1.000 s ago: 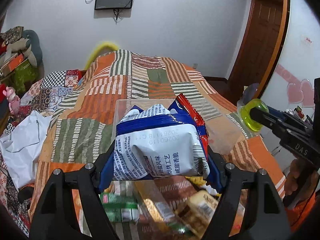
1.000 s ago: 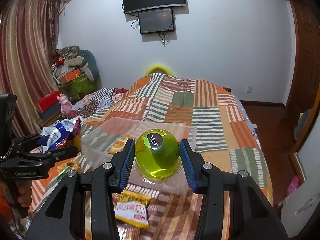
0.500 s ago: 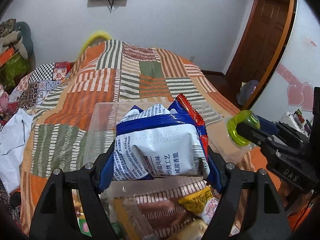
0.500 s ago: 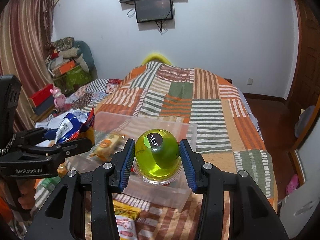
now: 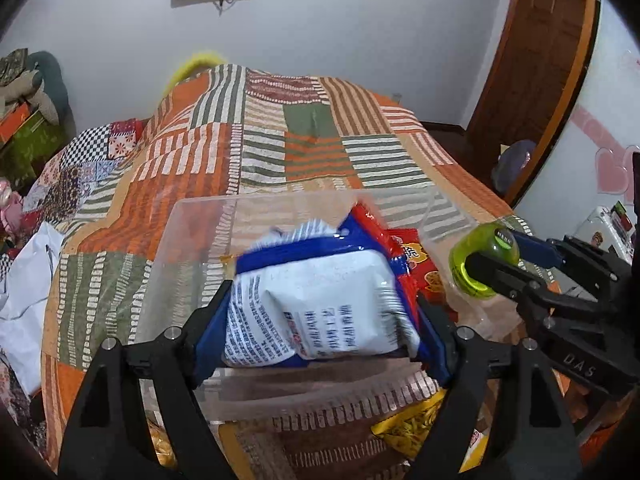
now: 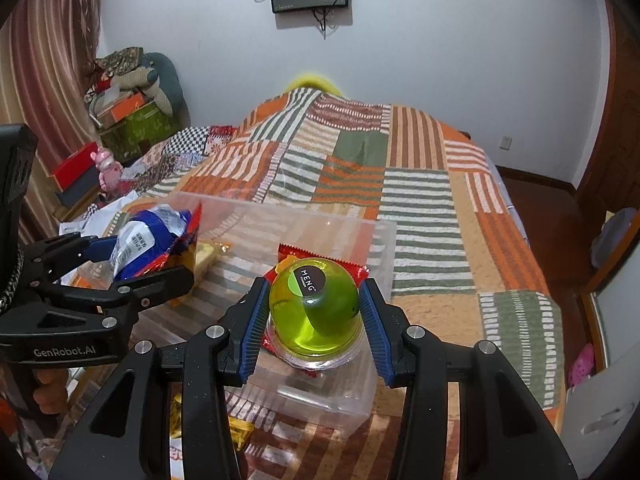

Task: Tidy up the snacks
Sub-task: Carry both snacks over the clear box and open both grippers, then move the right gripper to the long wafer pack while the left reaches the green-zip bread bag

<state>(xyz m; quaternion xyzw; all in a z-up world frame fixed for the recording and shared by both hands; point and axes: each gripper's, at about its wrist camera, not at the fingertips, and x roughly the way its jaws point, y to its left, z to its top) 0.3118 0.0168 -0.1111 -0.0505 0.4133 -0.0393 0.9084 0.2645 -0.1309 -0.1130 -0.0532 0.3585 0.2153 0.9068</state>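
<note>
Your blue-and-white snack packet (image 5: pixel 320 304) now looks blurred and sits looser between the left gripper (image 5: pixel 320 320) pads than half a second ago: the jaws have spread a little, the packet fills the gap, and whether the pads still press on it you cannot tell. It hangs above the clear plastic bin (image 5: pixel 192 240), which has come closer under both tools since the earlier frames. A red packet (image 5: pixel 420 264) lies in the bin at about 2 o'clock from the blue one.

Your green jelly cup (image 6: pixel 314 308) sits dead centre between the right gripper (image 6: pixel 314 320) pads, label up, as before; slim gaps show on both sides, so a firm grip cannot be confirmed. It is now over the bin's near right part, just above another red packet (image 6: pixel 352 270). A yellow packet (image 6: pixel 208 258) lies in the bin at 10 o'clock from the cup. The bin rests on the striped patchwork bedspread (image 6: pixel 420 192).
</note>
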